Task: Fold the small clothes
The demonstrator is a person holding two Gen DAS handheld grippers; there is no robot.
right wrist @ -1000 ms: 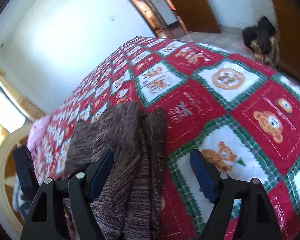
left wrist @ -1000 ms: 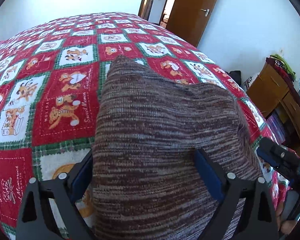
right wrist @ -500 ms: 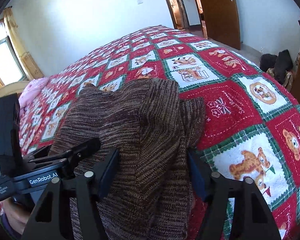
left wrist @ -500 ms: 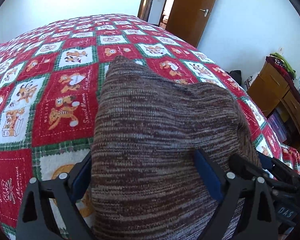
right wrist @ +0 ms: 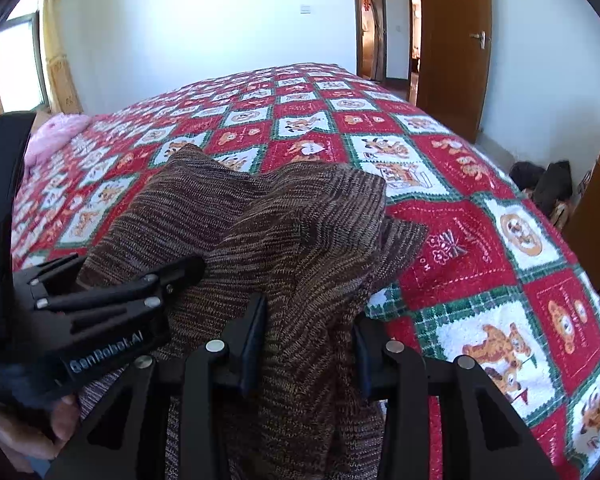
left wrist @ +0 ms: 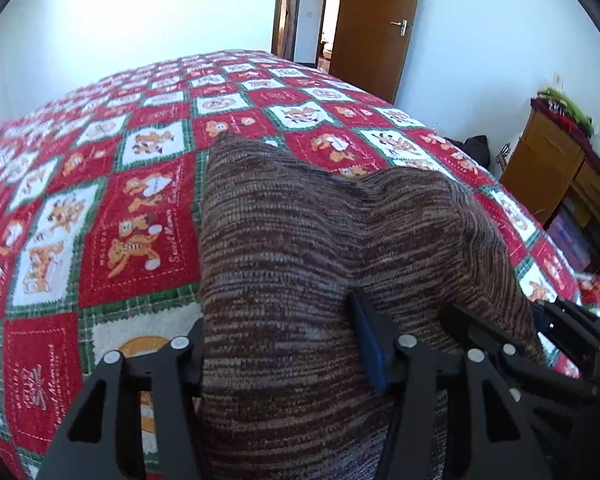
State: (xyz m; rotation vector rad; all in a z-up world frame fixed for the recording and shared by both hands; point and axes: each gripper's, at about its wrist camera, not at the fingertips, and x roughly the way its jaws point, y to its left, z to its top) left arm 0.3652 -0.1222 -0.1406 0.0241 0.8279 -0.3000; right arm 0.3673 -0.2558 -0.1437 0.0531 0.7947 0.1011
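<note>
Both grippers are on the same brown marled knit sweater, which lies bunched at the near edge of the bed, on the red, white and green cartoon-bear quilt. Our left gripper has just been closing; from its own camera the knit fills the gap between the fingers, the blue pad of the right-hand finger pressing into the fabric and the left-hand finger tight against the fold's edge, so we read it as clamped on the sweater. Our right gripper has also just been closing, and in its view a thick ridge of the sweater runs between its two fingers with both pads squeezed against the knit: clamped as well. The two grippers sit just beside each other: the right one's black linkage shows at the lower right of the left view, and the left one, branded GenRobot.AI, lies on the knit at the left of the right view, with part of a hand under it. The sweater's far part humps up into two peaks on the quilt. Beyond the bed are a white wall, a brown wooden door with a red paper decoration, and at far right a wooden cabinet. A pink pillow lies at the bed's far left.
</note>
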